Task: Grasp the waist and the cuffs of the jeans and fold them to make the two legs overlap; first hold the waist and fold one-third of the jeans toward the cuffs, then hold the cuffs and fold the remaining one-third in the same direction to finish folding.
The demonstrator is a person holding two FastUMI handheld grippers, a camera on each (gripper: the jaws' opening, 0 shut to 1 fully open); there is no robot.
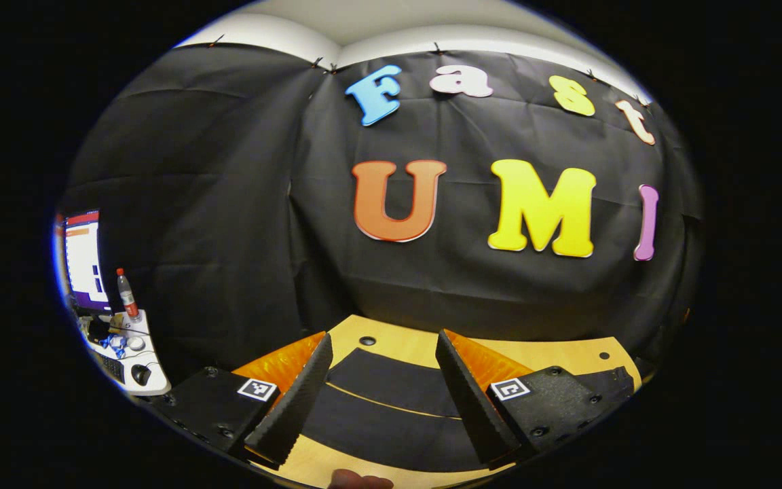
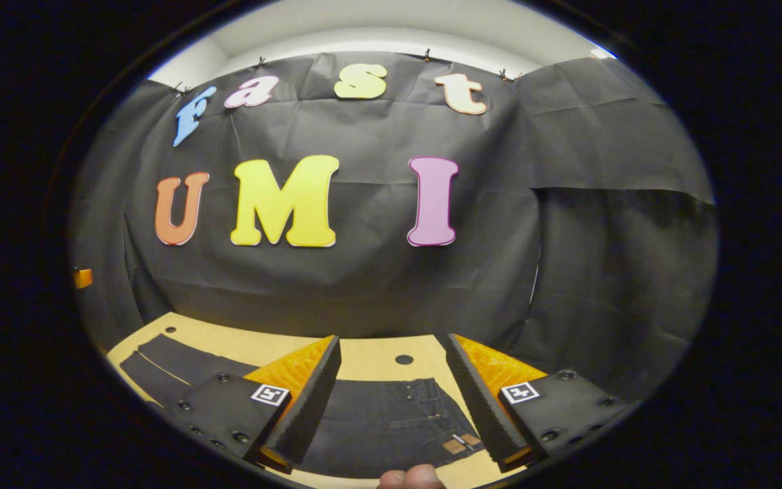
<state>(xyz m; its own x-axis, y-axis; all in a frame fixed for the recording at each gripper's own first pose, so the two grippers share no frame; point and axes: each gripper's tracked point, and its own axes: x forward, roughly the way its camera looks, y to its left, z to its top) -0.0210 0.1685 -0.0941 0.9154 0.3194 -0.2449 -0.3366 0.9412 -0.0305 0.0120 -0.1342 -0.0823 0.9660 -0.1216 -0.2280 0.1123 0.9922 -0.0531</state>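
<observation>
The jeans are partly hidden behind the right gripper's fingers and cut off at the bottom edge.

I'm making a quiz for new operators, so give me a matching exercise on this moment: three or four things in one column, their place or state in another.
1. jeans
2. left gripper
3. bottle
4. table

A. open, above the legs
B. upright on a side desk by a screen
C. lying flat, unfolded
D. wooden, with round holes

Pairs: 1-C, 2-A, 3-B, 4-D
</observation>
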